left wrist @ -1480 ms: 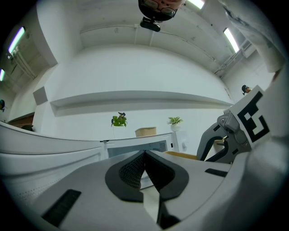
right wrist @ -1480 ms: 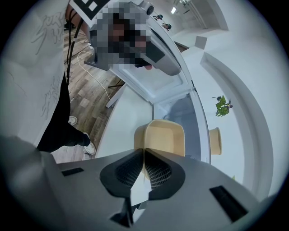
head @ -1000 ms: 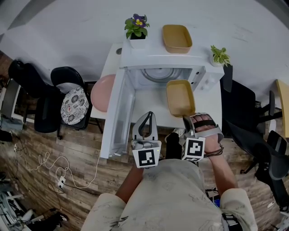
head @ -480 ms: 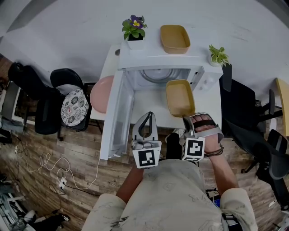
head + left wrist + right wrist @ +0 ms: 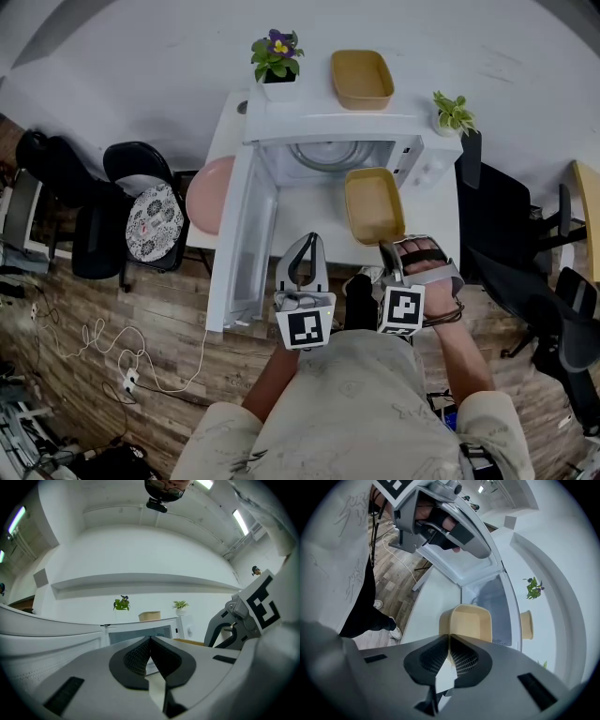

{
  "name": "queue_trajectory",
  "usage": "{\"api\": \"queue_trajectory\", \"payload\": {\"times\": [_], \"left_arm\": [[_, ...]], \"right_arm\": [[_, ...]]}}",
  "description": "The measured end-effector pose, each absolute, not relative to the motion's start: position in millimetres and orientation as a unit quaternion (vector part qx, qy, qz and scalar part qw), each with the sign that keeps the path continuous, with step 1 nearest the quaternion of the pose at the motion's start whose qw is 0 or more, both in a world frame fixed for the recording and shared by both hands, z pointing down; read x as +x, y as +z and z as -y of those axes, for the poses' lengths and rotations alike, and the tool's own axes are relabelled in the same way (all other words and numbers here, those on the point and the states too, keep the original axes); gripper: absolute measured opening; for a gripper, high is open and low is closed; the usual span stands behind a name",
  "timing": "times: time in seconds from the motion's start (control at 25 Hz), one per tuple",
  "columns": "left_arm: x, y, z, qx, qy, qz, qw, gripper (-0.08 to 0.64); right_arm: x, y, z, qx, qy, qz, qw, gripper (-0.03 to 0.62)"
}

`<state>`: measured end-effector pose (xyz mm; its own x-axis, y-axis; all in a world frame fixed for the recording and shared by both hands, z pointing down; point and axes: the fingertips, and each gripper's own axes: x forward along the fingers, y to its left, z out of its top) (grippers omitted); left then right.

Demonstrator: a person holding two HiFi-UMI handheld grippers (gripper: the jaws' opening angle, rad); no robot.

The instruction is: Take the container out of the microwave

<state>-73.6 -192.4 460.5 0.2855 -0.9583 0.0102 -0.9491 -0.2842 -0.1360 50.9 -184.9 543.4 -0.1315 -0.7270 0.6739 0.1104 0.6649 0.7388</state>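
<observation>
Tan and shallow, the container (image 5: 373,202) sits outside the microwave (image 5: 337,127), on the white worktop (image 5: 314,211) directly before the oven's open mouth and towards its right side. Its long side runs away from the person. The oven door (image 5: 242,248) hangs wide open to the left, and the glass turntable (image 5: 328,155) inside is bare.

The right gripper (image 5: 384,247) points downward at a slant, rolled onto its side, with its tips at the near rim of the container by the right corner. In the right gripper view the jaws are closed to a sliver. The rim's edge runs straight into the line where the pads meet, so they appear to nip that thin rim.

The left gripper (image 5: 304,240) is held level just left of the right one, near the front edge of the worktop and beside the open door. Its jaws are pressed together with nothing between them.

On top of the microwave stands a second container (image 5: 361,78) of the same tan colour, with a flowering plant (image 5: 274,56) at its left. A small green plant (image 5: 453,112) stands to the right of the oven. Left of the worktop, a black chair (image 5: 150,220) with a patterned cushion stands on the wooden floor (image 5: 141,309)
</observation>
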Motion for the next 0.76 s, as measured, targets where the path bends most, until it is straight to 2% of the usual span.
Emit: {"api": "queue_trajectory", "payload": {"times": [0.76], "left_arm": [[-77.0, 464.0, 193.6, -0.798, -0.041, -0.599, 0.044, 0.008]], "right_arm": [[51.5, 543.7, 186.5, 0.233, -0.331, 0.674, 0.618, 0.029]]}}
